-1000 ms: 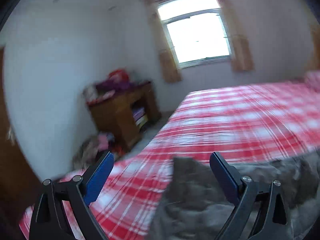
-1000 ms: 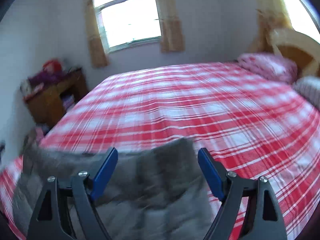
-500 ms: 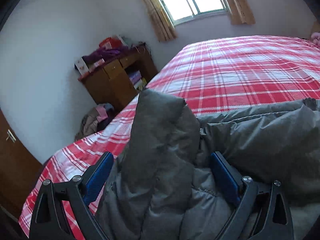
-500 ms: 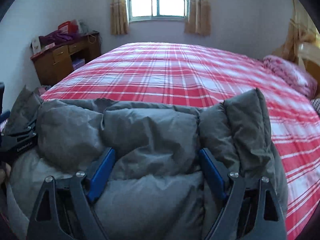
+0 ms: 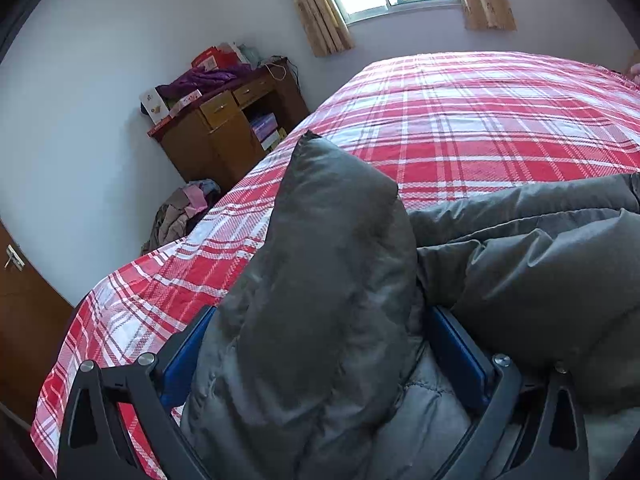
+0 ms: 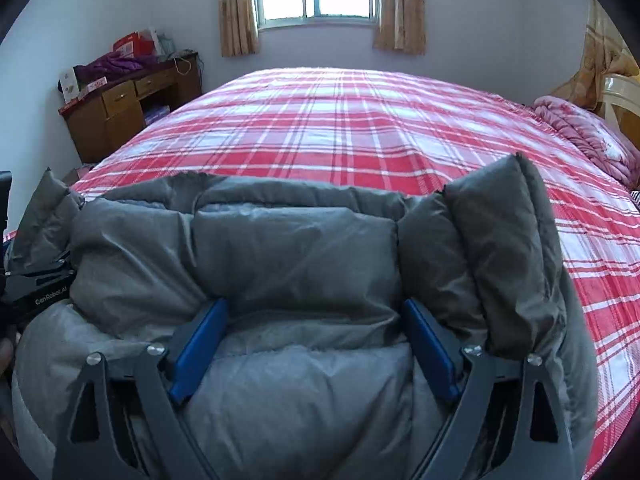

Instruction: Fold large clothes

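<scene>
Your right gripper (image 6: 316,344) stands wide, its jaws having just opened further, with the grey padded jacket (image 6: 296,256) bulging between the pads, not clamped. Your left gripper (image 5: 320,356) likewise straddles a raised fold; whether it pinches, I cannot tell. The jacket lies crosswise on the near edge of the plaid bed (image 6: 360,128), puffy, quilted, bunched.

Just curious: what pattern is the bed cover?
Red and white plaid bed cover, clearest in the right wrist view.
</scene>
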Available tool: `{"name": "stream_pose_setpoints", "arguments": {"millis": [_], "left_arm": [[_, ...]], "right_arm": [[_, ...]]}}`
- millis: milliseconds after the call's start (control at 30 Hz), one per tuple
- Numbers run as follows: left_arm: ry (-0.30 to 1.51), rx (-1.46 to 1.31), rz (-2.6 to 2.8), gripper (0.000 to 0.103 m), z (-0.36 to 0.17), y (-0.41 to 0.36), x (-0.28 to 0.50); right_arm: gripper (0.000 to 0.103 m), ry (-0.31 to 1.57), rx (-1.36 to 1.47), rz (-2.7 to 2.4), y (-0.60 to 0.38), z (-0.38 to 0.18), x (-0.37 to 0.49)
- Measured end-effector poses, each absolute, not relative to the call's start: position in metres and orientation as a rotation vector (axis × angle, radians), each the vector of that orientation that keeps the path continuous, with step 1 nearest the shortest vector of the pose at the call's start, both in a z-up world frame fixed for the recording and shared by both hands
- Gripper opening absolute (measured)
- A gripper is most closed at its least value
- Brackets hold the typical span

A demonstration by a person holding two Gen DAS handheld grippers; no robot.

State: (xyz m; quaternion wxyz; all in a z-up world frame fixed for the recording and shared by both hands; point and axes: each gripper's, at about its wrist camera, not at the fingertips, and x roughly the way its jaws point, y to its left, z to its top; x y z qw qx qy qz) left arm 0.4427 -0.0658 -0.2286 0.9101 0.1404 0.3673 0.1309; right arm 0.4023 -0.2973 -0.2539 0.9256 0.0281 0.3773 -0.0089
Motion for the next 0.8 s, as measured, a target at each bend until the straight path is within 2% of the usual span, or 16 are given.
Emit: {"name": "stream_pose_setpoints", "arguments": {"millis": [800], "left_arm": [[0.796,0.281,0.265,0.102,-0.234,-0.062,0.449]], "right_arm": [[0.095,0.876,0.044,-0.050,-0.294,-0.269,0.418]]}}
